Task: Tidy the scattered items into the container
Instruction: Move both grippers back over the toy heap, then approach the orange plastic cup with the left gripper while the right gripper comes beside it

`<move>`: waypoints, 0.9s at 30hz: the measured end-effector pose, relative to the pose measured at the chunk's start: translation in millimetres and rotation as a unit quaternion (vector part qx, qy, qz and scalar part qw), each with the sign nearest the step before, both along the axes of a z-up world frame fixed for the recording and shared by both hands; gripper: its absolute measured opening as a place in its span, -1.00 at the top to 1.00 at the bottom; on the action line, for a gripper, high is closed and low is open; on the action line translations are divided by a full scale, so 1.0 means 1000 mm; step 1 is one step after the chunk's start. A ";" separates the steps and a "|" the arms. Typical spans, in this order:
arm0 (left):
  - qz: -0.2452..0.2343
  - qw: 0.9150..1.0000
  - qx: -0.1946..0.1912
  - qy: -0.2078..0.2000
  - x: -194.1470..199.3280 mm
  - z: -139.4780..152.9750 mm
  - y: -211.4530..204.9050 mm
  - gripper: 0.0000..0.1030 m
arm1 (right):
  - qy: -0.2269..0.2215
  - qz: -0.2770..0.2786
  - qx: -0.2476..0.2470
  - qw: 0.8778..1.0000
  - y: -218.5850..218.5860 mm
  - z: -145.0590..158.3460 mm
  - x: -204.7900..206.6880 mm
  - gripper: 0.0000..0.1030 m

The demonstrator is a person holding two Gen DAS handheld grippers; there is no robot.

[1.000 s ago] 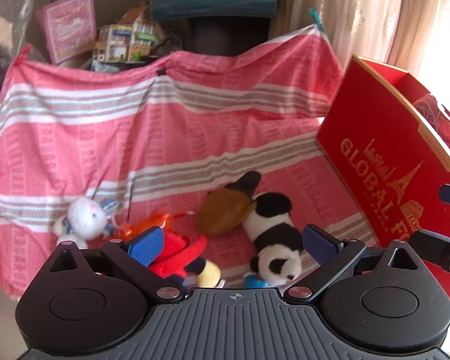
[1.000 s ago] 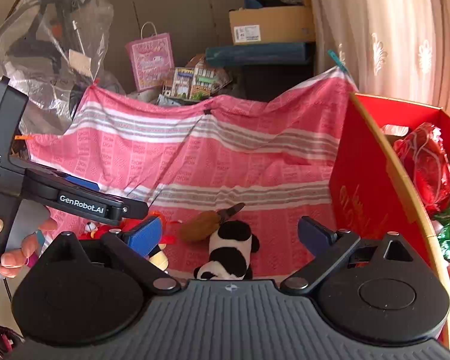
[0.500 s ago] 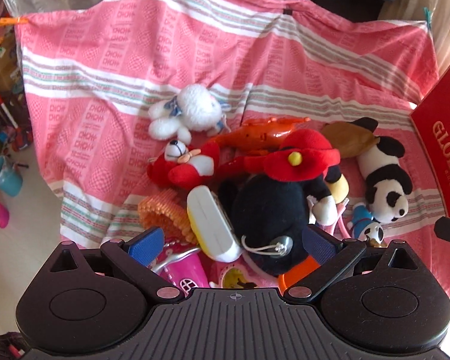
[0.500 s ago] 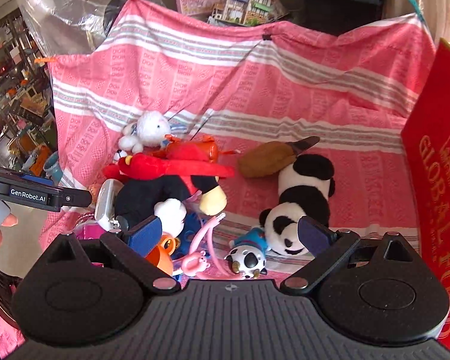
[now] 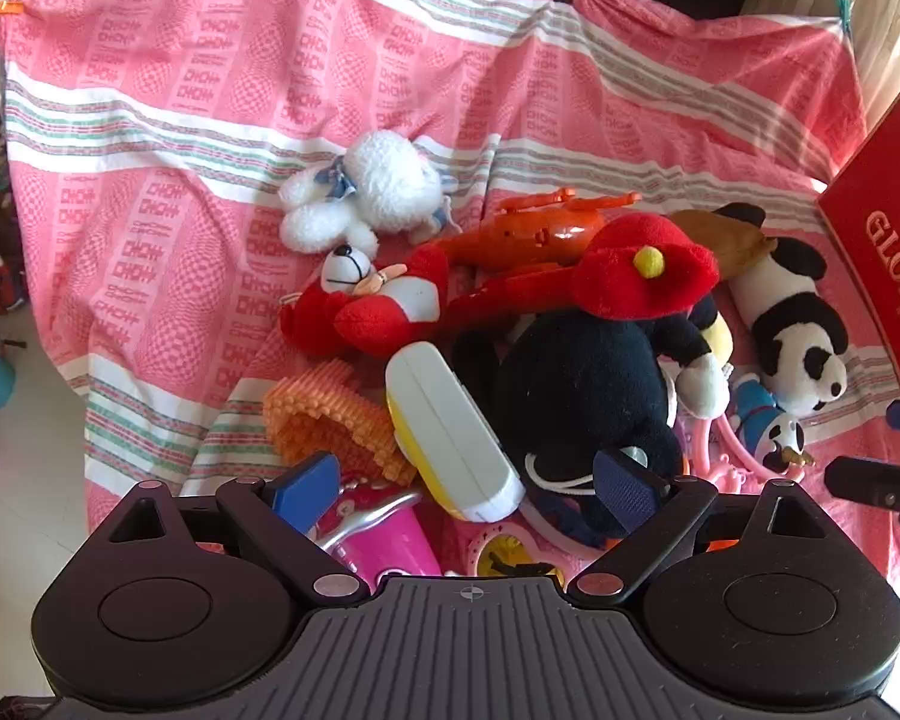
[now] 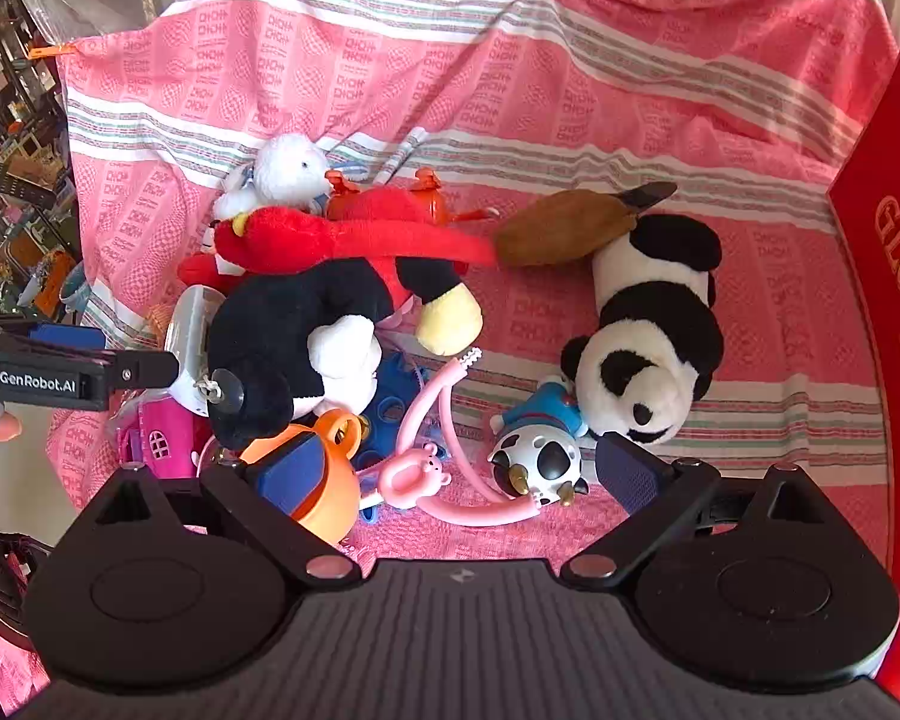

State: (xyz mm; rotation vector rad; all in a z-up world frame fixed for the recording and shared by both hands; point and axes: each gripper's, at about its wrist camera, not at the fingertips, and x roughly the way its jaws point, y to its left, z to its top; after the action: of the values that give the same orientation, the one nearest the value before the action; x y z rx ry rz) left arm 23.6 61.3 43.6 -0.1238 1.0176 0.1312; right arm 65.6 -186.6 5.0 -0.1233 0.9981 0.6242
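Both open jaws hover above toy pile [image 5: 546, 360].

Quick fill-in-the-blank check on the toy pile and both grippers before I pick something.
1. Both grippers, left and right, are ____.
2. The panda plush lies on the ____ striped cloth.
3. The box on the right is ____.

Missing words: open; pink; red

Cloth: pink striped cloth [image 5: 270, 90] — bright daylight falls across it
Floor: pale tiles [image 5: 24, 420] at left
Curtain: cream curtain [image 5: 888, 12], top right
Shelves: cluttered racks [image 6: 12, 120] — far left
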 end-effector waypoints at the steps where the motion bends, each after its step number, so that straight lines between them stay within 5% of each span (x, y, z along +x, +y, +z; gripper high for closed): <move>1: -0.008 1.000 -0.003 -0.002 0.002 0.000 0.000 -0.88 | 0.003 -0.001 -0.003 1.000 0.002 -0.003 0.000 -0.90; 14: -0.103 0.994 -0.034 0.016 -0.015 -0.023 -0.027 -0.72 | 0.047 0.024 -0.009 0.999 0.023 -0.029 -0.009 -0.81; 27: -0.106 0.992 -0.046 0.043 -0.024 -0.044 -0.047 -0.64 | 0.070 0.073 -0.057 0.993 0.033 -0.064 -0.020 0.54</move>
State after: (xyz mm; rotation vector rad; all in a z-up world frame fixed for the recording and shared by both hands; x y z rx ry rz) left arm -0.3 14.2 -0.8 -0.0933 1.1172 -0.1045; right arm 45.2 -153.2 -58.7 -0.2578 1.1673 0.7171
